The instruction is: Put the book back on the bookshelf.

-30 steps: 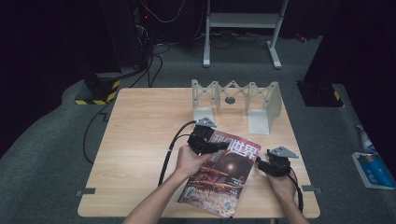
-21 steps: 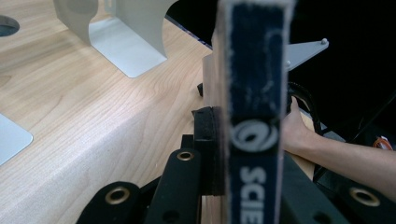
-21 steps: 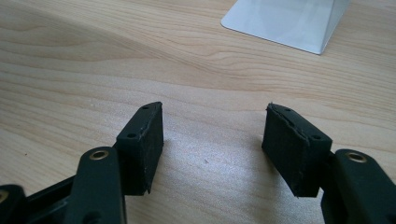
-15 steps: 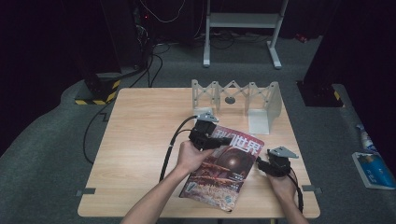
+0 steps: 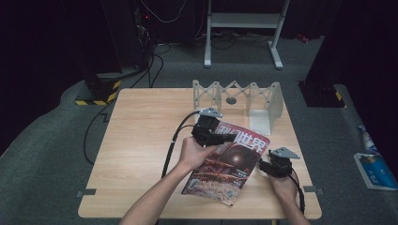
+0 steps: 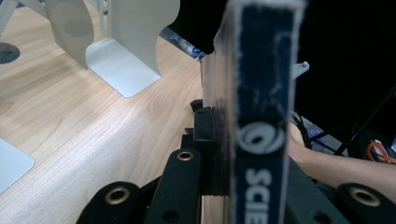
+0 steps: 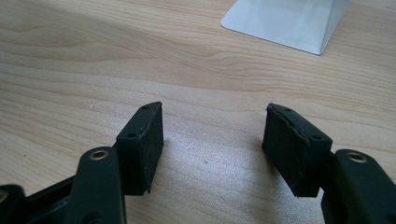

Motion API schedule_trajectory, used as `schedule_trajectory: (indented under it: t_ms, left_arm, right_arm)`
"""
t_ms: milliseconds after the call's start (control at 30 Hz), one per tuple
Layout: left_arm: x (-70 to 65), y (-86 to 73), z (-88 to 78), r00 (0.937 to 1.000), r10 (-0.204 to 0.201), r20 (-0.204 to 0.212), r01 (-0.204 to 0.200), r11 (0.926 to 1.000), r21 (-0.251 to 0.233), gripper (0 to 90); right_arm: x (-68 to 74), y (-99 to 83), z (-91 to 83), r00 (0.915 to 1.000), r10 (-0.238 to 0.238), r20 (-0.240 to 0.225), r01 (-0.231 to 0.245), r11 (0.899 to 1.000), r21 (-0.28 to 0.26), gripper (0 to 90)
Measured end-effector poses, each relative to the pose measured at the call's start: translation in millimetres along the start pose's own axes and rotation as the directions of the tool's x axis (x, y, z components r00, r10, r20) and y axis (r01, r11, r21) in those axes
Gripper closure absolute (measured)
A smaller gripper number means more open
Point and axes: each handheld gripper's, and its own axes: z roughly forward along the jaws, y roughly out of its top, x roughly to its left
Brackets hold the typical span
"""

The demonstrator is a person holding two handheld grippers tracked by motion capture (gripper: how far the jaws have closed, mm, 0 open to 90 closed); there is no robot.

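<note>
A magazine with a dark red cover and white characters lies tilted on the wooden table, its near end down on the wood. My left gripper is shut on the magazine's far edge and holds that edge off the table. In the left gripper view the magazine's blue spine stands on edge between the jaws of the left gripper. My right gripper sits low at the magazine's right side. It stands open over bare wood in the right gripper view.
A grey folding rack with an upright end plate stands at the table's far middle; its base plate lies just beyond my right jaws. The left gripper's cable loops across the table. A blue packet lies on the floor at the right.
My left gripper has risen a little with the magazine's far edge, tilting the cover more steeply. The right gripper has stayed where it was.
</note>
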Motion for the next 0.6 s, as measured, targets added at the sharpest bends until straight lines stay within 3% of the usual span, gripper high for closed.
schedule_trajectory:
  t_ms: [267, 600]
  left_arm:
    - [0.5, 8.6, -3.2, 0.9999, 0.008, -0.007, -0.008, 1.0, -0.001, 83.5]
    - [-2.6, 23.0, -5.9, 0.9986, 0.048, -0.021, -0.048, 0.9988, 0.013, 83.5]
  right_arm:
    - [-0.1, 0.1, 0.2, 1.0, 0.0, 0.001, 0.0, 1.0, -0.001, 37.9]
    - [-0.1, 0.2, 0.1, 1.0, 0.0, 0.002, 0.0, 1.0, 0.0, 37.8]
